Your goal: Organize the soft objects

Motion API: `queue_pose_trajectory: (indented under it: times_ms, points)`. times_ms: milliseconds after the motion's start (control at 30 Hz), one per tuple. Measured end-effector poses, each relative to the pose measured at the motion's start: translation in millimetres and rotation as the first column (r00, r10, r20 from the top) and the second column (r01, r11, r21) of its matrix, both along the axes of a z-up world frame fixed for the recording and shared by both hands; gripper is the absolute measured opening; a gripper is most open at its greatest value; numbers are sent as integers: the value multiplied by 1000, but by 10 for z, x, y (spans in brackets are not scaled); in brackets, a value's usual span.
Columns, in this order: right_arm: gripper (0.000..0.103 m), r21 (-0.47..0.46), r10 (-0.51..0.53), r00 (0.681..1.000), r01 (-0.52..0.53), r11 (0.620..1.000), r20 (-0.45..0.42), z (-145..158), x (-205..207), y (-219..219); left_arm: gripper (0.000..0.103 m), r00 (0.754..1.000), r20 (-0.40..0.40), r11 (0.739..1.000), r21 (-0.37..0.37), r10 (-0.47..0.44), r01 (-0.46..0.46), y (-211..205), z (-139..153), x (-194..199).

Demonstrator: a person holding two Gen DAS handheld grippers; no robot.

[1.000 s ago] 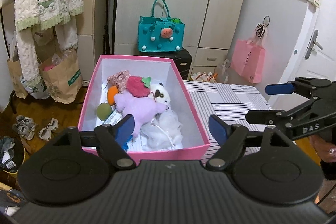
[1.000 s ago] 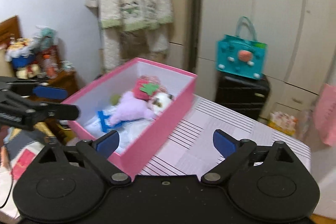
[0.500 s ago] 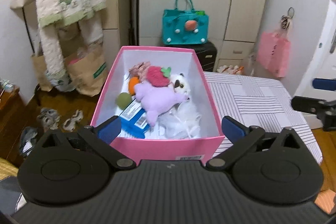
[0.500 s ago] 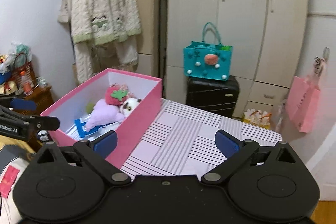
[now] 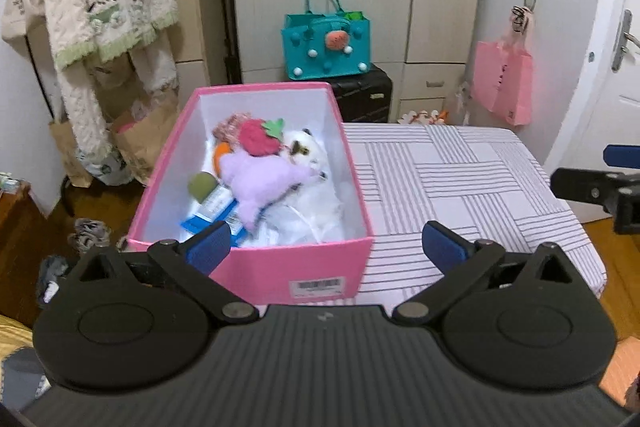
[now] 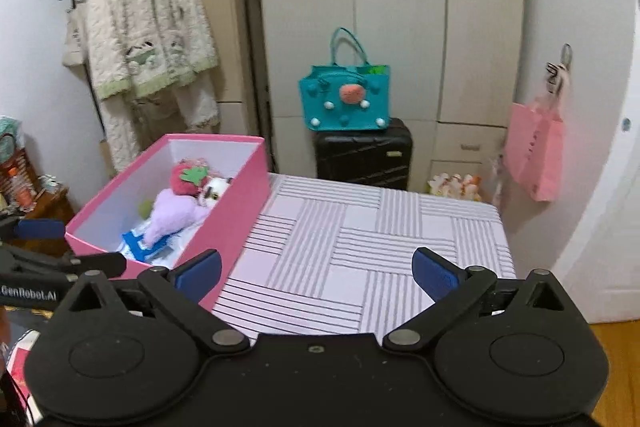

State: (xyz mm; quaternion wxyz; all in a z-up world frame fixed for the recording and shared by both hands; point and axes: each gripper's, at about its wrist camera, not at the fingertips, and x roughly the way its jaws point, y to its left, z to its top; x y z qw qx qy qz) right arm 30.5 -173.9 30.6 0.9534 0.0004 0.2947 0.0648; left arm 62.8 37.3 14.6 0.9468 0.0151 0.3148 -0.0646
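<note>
A pink box (image 5: 326, 281) stands on the left part of a striped table (image 5: 448, 179). It holds a purple plush (image 5: 260, 183), a red strawberry plush (image 5: 258, 137), a white plush (image 5: 306, 149), a green ball (image 5: 201, 185), a blue packet (image 5: 218, 213) and white mesh. My left gripper (image 5: 326, 247) is open and empty, held back from the box's near end. My right gripper (image 6: 316, 273) is open and empty above the table's near edge, right of the box (image 6: 236, 211). Each gripper shows at the edge of the other's view.
A teal felt bag (image 5: 326, 45) sits on a black suitcase (image 5: 366, 95) behind the table. A pink bag (image 5: 506, 83) hangs at the right by a white door. A fluffy cardigan (image 5: 104, 7) hangs at the left over paper bags. Shoes lie on the wooden floor.
Both grippers have pulled back and up from the box; it now looks smaller and farther. The left jaws have opened wider. The toys in the box have not moved.
</note>
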Motion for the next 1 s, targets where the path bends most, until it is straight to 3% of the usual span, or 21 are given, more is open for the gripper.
queue_pose_trajectory:
  times_ms: [133,433,600,800,1000]
  points:
    - [103,10,-27,999,28,1000,-40,-40,-5,-43,103,1000,-14,1000,-22,-8,8,-81,-70,-17]
    - [103,0,-52,998,52,999,-45,-86,-189,13,103,996,-61,995,-67,69,-73,-45,-176,-67]
    - [103,25,-41,997,43,999,-60,-105,-246,11,103,996,-56,997,-28,73,-75,-52,-213,-101]
    - [103,-76,-104,994,102,992,-19,-133,-315,56,103,996,-50,997,-26,71,-73,-34,-234,-156]
    - [103,-81,-99,995,97,992,-14,-151,-370,45,103,997,-40,998,-1,70,-70,-87,-260,-195]
